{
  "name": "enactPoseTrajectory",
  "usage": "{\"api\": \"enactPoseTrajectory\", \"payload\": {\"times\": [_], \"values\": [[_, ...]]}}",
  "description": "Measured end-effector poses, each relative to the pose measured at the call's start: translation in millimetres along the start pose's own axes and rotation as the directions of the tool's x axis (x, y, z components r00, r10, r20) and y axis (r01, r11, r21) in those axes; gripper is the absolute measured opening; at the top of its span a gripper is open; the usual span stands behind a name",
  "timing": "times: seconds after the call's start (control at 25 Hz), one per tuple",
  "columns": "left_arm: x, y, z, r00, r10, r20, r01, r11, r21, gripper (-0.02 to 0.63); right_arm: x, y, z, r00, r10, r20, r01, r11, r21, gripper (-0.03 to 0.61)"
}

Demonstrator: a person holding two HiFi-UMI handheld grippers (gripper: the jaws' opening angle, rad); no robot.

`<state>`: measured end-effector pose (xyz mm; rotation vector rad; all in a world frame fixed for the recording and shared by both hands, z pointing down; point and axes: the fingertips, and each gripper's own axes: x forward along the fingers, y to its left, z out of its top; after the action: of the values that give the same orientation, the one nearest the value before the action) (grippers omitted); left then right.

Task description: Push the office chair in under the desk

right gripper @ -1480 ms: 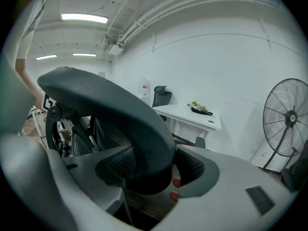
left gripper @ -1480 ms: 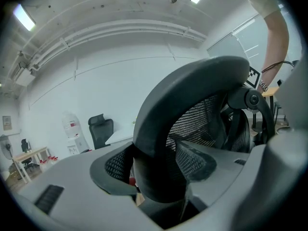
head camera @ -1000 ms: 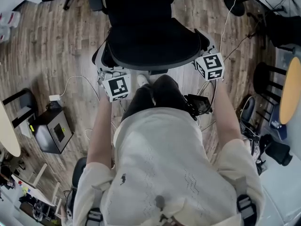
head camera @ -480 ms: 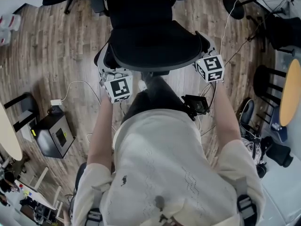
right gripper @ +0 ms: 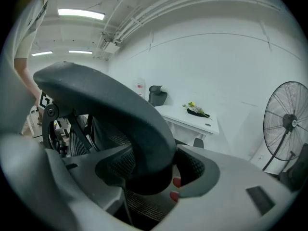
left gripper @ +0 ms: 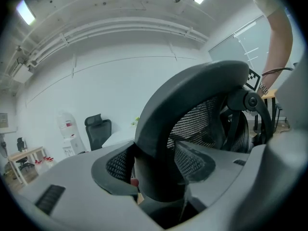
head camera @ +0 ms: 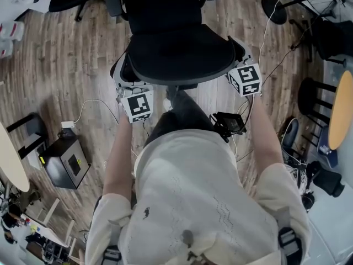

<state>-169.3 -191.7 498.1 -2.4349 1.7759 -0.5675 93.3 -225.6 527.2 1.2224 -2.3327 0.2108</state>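
Both sets, left tongs just closing further and right tongs, clamped the office chair's stiff backrest rim, probably a sound hold for rolling its weight.

We had the office chair straight ahead on the floor. The desk stood beyond it, with a fan right of the desk. A box sat on the floor to our left, a round table to our right.

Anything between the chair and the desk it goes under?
Nothing visible. A white desk shows beyond the chair in the right gripper view, but the chair hides what lies between them.
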Motion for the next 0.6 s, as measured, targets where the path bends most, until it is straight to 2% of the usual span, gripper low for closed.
{"api": "enactPoseTrajectory", "payload": {"times": [0.16,0.6], "values": [[-3,4,5,1.000,0.005,0.006,-0.005,1.000,0.000,0.281,-2,1,7,1.000,-0.007,0.004,0.008,1.000,-0.008,0.272],[30,18,12,1.000,0.007,0.019,-0.008,1.000,0.015,0.278,23,-17,20,1.000,-0.007,0.009,0.007,1.000,0.003,0.270]]}}
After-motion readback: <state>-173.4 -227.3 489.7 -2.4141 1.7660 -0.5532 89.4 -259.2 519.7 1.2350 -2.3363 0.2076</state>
